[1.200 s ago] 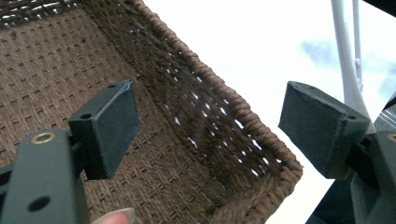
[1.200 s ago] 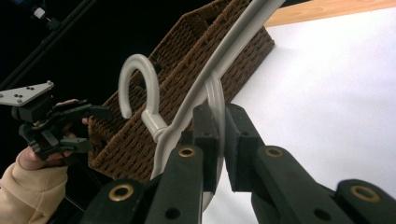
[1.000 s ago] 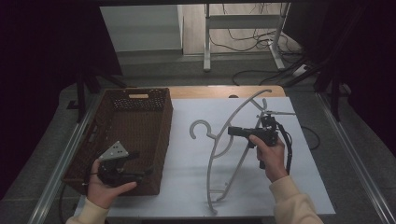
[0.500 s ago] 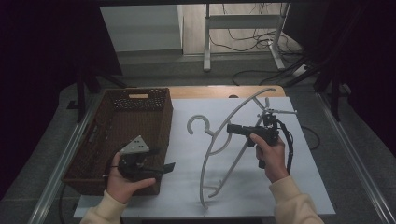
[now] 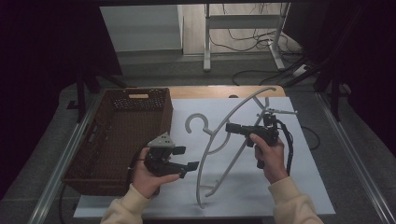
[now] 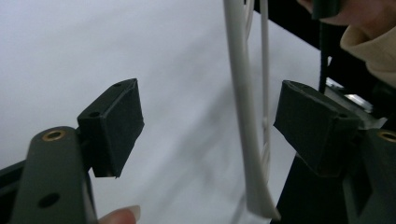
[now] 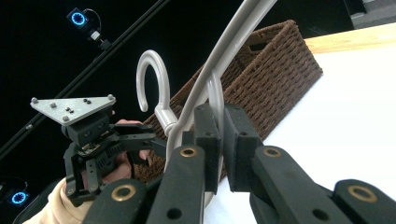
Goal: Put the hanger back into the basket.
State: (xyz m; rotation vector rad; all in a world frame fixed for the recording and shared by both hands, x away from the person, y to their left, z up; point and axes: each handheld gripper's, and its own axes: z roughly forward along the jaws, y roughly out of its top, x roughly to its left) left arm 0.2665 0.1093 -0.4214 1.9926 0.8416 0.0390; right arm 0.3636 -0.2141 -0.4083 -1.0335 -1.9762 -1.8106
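My right gripper (image 5: 232, 128) pinches the hanger (image 5: 219, 144) mid-frame, while my wide-open left gripper (image 5: 187, 158), at its nine o'clock, straddles its arm.

Wooden table (image 5: 224, 91) is covered w/ 1 white sheet (image 5: 303, 186), wood left bare along far edge. 1 brown wicker basket (image 5: 93, 158) is set on table's left side, just beside sheet's left edge. Lower tip of white hanger (image 5: 201, 196) is rested on sheet.

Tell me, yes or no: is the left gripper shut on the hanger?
No: the left gripper is open, its jaws apart on either side of the hanger without touching it.
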